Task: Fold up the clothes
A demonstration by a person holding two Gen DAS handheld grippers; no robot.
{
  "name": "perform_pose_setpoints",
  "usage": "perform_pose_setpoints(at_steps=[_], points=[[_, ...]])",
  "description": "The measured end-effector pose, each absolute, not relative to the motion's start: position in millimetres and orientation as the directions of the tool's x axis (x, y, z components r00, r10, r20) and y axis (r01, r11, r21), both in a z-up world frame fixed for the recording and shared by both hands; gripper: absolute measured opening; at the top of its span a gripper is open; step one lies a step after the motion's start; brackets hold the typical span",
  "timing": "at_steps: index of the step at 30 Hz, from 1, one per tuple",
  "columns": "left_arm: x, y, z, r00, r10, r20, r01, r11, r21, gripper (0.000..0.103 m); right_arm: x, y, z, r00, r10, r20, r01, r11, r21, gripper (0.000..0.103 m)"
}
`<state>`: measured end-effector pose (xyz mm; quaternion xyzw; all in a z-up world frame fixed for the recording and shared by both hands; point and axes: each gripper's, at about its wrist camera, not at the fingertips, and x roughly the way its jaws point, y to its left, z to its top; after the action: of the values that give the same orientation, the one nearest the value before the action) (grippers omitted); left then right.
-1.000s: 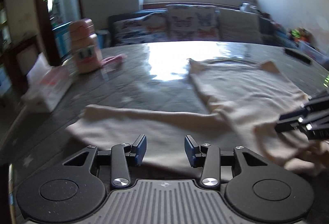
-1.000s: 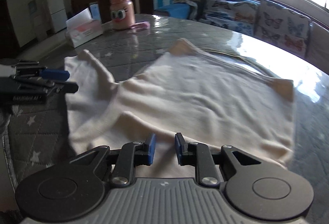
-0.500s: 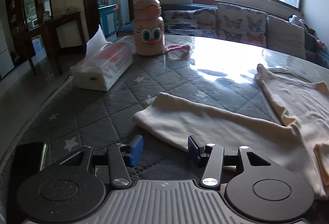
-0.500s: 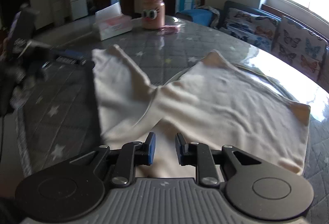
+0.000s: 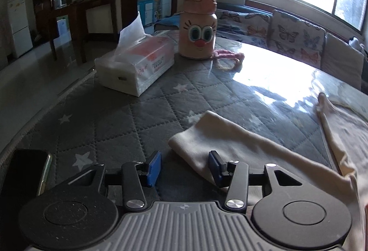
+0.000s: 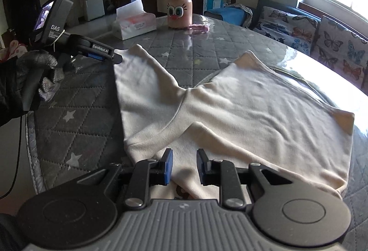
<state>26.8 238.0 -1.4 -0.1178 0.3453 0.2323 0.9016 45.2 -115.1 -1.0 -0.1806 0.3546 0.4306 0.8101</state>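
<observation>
A cream long-sleeved shirt (image 6: 248, 113) lies spread on the grey quilted table (image 6: 80, 136). One sleeve (image 5: 234, 142) stretches toward the left, its cuff just in front of my left gripper (image 5: 184, 167). The left gripper is open and empty, its blue pads either side of the cuff's near edge. It also shows in the right wrist view (image 6: 108, 54) at the sleeve's cuff. My right gripper (image 6: 184, 167) is open over the shirt's near hem, where the other sleeve lies folded across the body.
A tissue pack (image 5: 135, 64) and a pink cartoon bottle (image 5: 199, 25) with a pink cord (image 5: 227, 57) stand at the table's far side. A black phone (image 5: 23, 172) lies at the near left edge. A butterfly-cushioned sofa (image 6: 322, 30) is behind the table.
My left gripper has swung left along the sleeve to its cuff and come close to it. The right gripper has opened slightly wider and stays over the hem.
</observation>
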Motion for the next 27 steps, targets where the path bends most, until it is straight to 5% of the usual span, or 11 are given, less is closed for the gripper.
perform_pose_setpoints(at_steps=[4,6,19,27], points=[[30,239,1,0.662,0.336,-0.67,-0.503,0.862,-0.065,0.009,48,-119,0,0.385,0.572,-0.724,-0.815,0.578,0.023,0.022],[30,236,5,0.671,0.332,-0.663,-0.5,0.863,-0.074,0.006,49,-122,2,0.39,0.576,-0.718,-0.809,0.587,0.031,0.022],[16,124,88,0.866,0.059,-0.496,-0.154,0.976,-0.152,0.005,61,-180,18,0.483,0.576,-0.659,-0.698,0.708,0.108,0.022],[17,25,87,0.854,-0.174,-0.49,0.141,0.984,-0.105,0.005,68,-220,20,0.516,0.579,-0.631,-0.621,0.76,0.19,0.022]])
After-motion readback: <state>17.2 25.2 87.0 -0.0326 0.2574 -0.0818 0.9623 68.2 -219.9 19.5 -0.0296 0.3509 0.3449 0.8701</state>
